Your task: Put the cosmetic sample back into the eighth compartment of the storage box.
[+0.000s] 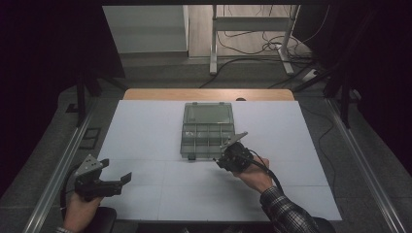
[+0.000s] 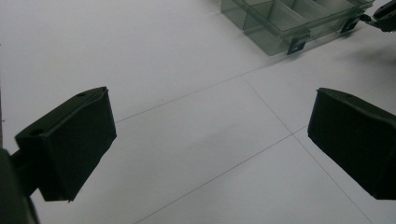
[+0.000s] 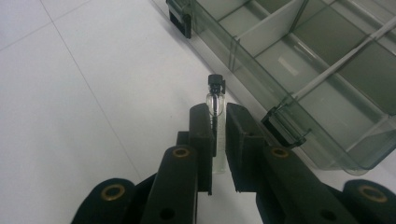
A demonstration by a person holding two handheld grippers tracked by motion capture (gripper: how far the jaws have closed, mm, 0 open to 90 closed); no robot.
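right tool (image 3: 218, 135): clamped on small clear glass vial with black cap (image 3: 215, 95), just beside open smoky clear-plastic compartment box (image 3: 327, 70) on white bench (image 1: 145, 141) | left tool (image 2: 210, 140): apart, idle | advice: lift vial over front wall, centre above one compartment, then release.

Compartment box (image 1: 208, 130) sits mid-table (image 1: 145, 145), lid (image 1: 209, 113) folded back on the far side. Right gripper (image 3: 218, 122) is at the box's near right corner, a vial (image 3: 216, 100) between its 2 jaws, just beside the box wall. Left gripper (image 1: 127, 177) sits at the near-left table edge, well apart from the box.
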